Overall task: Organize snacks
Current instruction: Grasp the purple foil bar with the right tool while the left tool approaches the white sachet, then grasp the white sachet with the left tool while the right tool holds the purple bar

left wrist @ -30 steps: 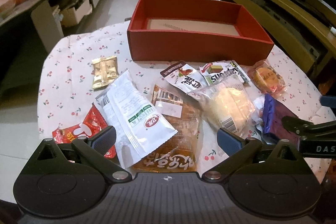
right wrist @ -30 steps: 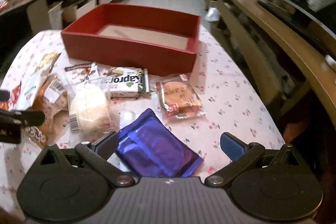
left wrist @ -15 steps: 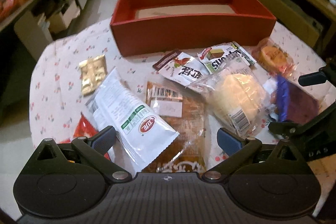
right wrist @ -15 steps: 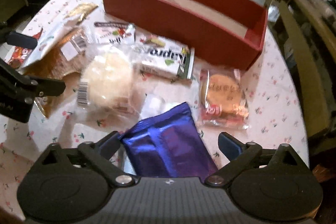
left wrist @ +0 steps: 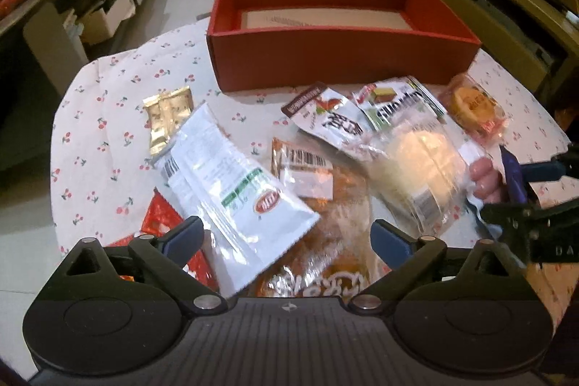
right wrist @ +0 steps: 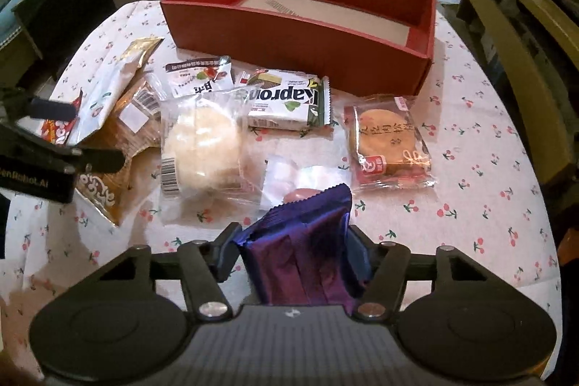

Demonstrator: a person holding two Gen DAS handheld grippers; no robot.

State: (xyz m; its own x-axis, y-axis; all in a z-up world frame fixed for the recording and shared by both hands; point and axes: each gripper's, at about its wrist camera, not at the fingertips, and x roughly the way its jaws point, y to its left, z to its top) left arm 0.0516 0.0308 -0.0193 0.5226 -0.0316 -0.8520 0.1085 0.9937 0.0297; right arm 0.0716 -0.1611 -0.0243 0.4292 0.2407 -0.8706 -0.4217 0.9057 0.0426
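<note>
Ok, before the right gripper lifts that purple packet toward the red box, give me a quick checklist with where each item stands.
1. Right gripper jaws, which have just been closing, pinch the purple packet on both sides: ok.
2. Grip firm enough to lift: cannot tell.
3. Packet free of the clear wrapper beyond it: cannot tell.
4. Red box open, visible floor bare: ok.
5. Left gripper open over the white pouch, off to the side: ok.
6. Snacks lie between packet and box, so lift before moving: ok.
</note>
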